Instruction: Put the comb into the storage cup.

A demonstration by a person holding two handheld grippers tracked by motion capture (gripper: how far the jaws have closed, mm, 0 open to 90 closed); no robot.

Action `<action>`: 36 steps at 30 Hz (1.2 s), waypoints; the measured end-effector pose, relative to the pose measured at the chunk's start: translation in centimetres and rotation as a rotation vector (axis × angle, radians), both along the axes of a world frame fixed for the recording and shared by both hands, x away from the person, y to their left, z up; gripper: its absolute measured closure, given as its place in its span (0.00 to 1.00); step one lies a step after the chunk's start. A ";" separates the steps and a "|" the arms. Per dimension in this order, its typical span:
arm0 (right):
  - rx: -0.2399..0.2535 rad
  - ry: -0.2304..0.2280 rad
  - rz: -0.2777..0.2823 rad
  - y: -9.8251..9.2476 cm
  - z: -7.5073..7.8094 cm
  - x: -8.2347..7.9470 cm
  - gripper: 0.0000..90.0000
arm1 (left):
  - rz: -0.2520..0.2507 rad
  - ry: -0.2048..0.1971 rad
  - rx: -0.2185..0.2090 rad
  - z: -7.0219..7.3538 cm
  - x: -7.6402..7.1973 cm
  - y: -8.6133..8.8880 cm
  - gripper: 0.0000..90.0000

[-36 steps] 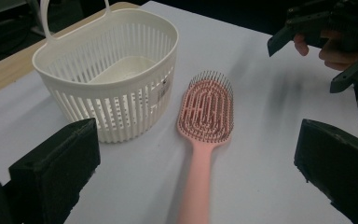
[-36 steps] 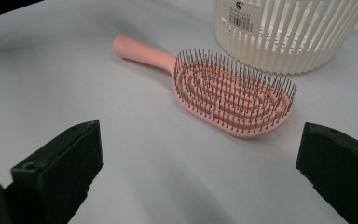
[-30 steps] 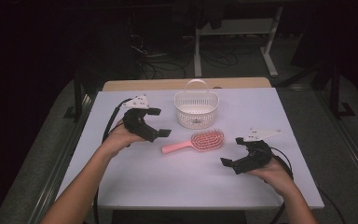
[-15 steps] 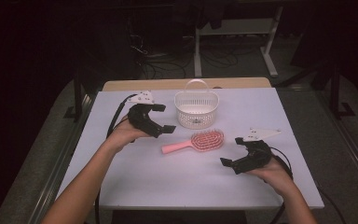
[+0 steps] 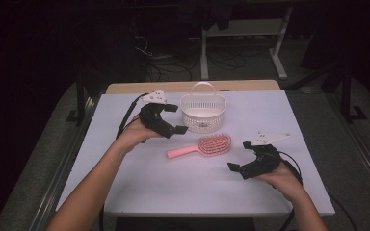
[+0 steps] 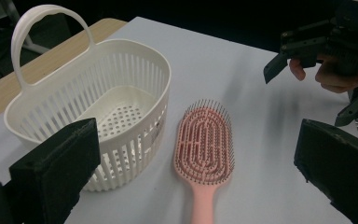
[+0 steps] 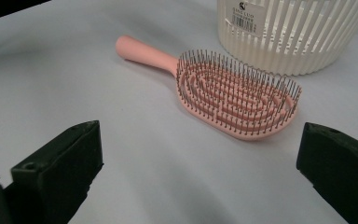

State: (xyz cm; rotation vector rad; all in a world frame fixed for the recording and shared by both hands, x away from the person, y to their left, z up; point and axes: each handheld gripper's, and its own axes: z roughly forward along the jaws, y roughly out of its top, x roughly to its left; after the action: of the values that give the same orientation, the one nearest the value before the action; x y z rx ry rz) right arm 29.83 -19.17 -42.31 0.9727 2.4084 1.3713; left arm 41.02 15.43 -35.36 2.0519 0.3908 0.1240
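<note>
A pink hairbrush [image 5: 207,146] lies bristles up on the white table [image 5: 173,192], handle toward the left. Just behind it stands a white slatted basket [image 5: 203,113] with an upright handle, and nothing lies in it. My left gripper [image 5: 176,118] hovers open left of the basket and above the brush handle. In the left gripper view the hairbrush [image 6: 205,144] lies between the open jaws with the basket [image 6: 88,107] to its left. My right gripper [image 5: 240,155] rests open right of the brush head. In the right gripper view the hairbrush [image 7: 237,98] lies ahead of the wide-open jaws.
The table's wooden back edge [image 5: 149,87] runs behind the basket. Cables trail from both grippers along the table. The right hand and its gripper [image 6: 307,46] appear far off in the left gripper view. Dark floor with table legs and cords lies beyond.
My left gripper has moved right, closer to the basket and the brush handle. The right gripper, brush and basket have stayed put.
</note>
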 end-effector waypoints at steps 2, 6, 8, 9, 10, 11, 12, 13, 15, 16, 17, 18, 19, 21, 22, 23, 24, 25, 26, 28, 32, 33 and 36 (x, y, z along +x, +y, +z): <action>0.000 0.000 -0.001 0.0 0.0 0.0 0.00 | -0.004 -0.001 0.001 0.1 0.1 -0.2 0.00; 0.001 -0.002 -0.002 -0.1 0.0 0.0 0.00 | -0.013 -0.005 -0.003 0.3 0.4 -0.5 0.00; 0.001 -0.001 -0.001 -0.1 0.0 0.0 0.00 | -0.020 -0.007 -0.005 0.4 0.5 -0.7 0.00; 0.002 -0.001 -0.001 0.0 0.0 0.0 0.00 | -0.022 -0.008 -0.006 0.5 0.6 -0.9 0.00; 0.002 -0.001 0.000 0.0 0.0 0.0 0.00 | -0.022 -0.006 -0.010 0.5 0.7 -1.0 0.00; 0.003 -0.001 0.000 0.0 0.0 0.0 0.00 | -0.025 -0.008 -0.008 0.5 0.7 -1.2 0.00; 0.003 0.000 -0.001 0.0 0.0 0.0 0.00 | -0.029 -0.009 -0.006 0.6 0.8 -1.4 0.00; 0.004 0.001 -0.001 0.0 0.0 0.1 0.00 | -0.033 -0.010 -0.005 0.6 0.9 -1.5 0.00; 0.003 0.003 0.000 0.0 0.0 0.1 0.00 | -0.039 -0.010 0.000 0.7 1.1 -1.9 0.00; 0.001 0.002 0.002 0.0 -0.1 0.1 0.00 | -0.042 -0.011 0.000 0.8 1.2 -2.0 0.00; 0.001 0.002 0.002 0.0 -0.1 0.1 0.00 | -0.042 -0.011 -0.001 0.8 1.3 -2.1 0.00; 0.001 0.001 0.002 0.1 -0.1 0.1 0.00 | -0.042 -0.012 -0.003 0.8 1.4 -2.2 0.00; 0.001 0.001 0.003 0.0 -0.1 0.1 0.00 | -0.045 -0.012 -0.004 0.8 1.4 -2.2 0.00; 0.003 0.001 0.000 0.0 0.0 0.1 0.00 | -0.048 -0.012 -0.004 0.8 1.5 -2.3 0.00; 0.003 0.001 0.000 0.0 0.0 0.1 0.00 | -0.049 -0.012 0.000 0.8 1.5 -2.3 0.00; 0.005 0.000 -0.001 -0.1 0.0 0.1 0.00 | -0.050 -0.013 0.006 0.7 1.5 -2.3 0.00; 0.005 0.001 -0.003 -0.1 0.0 0.1 0.00 | -0.050 -0.011 0.009 0.7 1.5 -2.3 0.00; 0.005 0.000 -0.003 -0.1 0.0 0.1 0.00 | -0.050 -0.010 0.016 0.7 1.5 -2.3 0.00; 0.005 0.000 -0.002 -0.1 0.0 0.1 0.00 | -0.052 -0.010 0.022 0.7 1.5 -2.3 0.00; 0.004 0.000 -0.002 -0.1 0.0 0.1 0.00 | -0.056 -0.007 0.038 0.7 1.5 -2.4 0.00; 0.006 0.000 -0.005 -0.2 0.0 0.1 0.00 | -0.072 -0.007 0.076 0.8 1.5 -2.6 0.00; 0.006 0.000 -0.005 -0.2 0.0 0.1 0.00 | -0.077 -0.005 0.085 0.8 1.5 -2.7 0.00; 0.006 -0.002 -0.006 -0.2 0.1 0.1 0.00 | -0.083 0.000 0.113 0.8 1.5 -2.9 0.00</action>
State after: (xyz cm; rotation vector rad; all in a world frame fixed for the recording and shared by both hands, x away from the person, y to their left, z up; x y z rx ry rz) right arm 29.90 -19.36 -42.26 0.9794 2.3993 1.3777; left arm 42.57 12.48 -34.52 2.1760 0.3043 0.0983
